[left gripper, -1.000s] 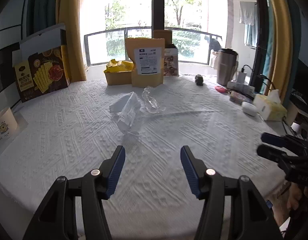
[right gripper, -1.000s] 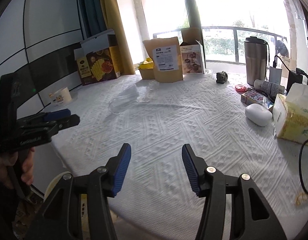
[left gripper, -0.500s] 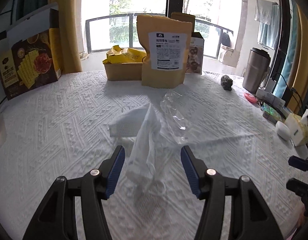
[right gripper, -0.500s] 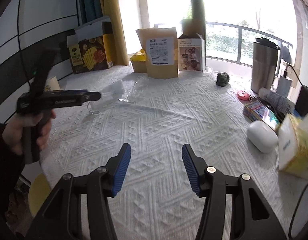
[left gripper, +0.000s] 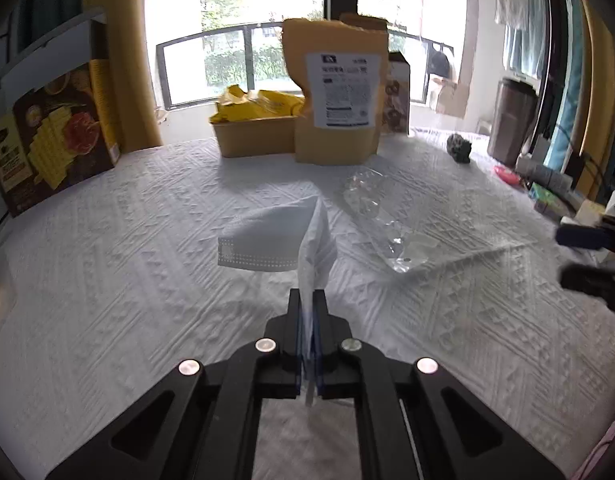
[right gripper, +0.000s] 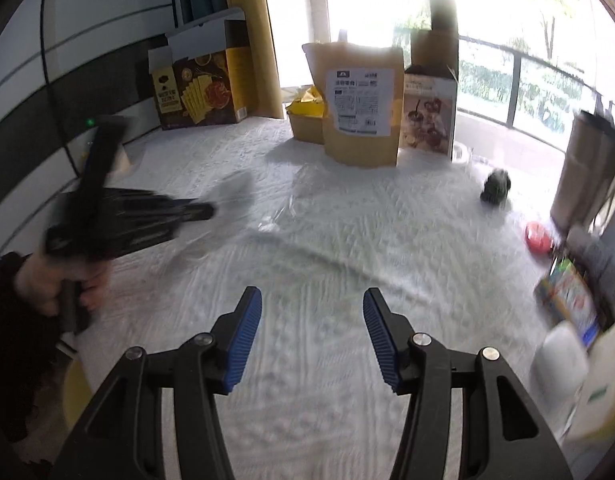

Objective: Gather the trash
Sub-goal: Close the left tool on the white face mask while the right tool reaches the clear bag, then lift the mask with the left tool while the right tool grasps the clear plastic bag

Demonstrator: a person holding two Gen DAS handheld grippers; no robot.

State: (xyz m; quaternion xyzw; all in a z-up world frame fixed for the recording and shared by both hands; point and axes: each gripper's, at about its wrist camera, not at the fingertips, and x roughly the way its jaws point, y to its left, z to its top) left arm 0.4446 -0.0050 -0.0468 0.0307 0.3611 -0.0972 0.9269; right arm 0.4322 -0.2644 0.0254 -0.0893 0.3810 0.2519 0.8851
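Trash on our counter [left gripper: 107, 280] is a white face mask [left gripper: 267, 240] that our left tool [left gripper: 307, 320] has just squeezed shut on, lifting one edge, while a clear wrapper [left gripper: 387, 224] lies beside it and our right tool [right gripper: 312, 320] waits open, holding nothing.

Open white-clothed surface [right gripper: 307, 248] lies in front of the right hand-held gripper [right gripper: 312, 330], its jaws apart with nothing between them. Ahead, a clear plastic wrapper [left gripper: 381, 220] lies flat. A kraft pouch [left gripper: 337, 96], yellow-filled box [left gripper: 255, 130] and snack carton [left gripper: 51, 136] wall off the far edge; a steel tumbler [right gripper: 587, 172] and clutter crowd the right side.
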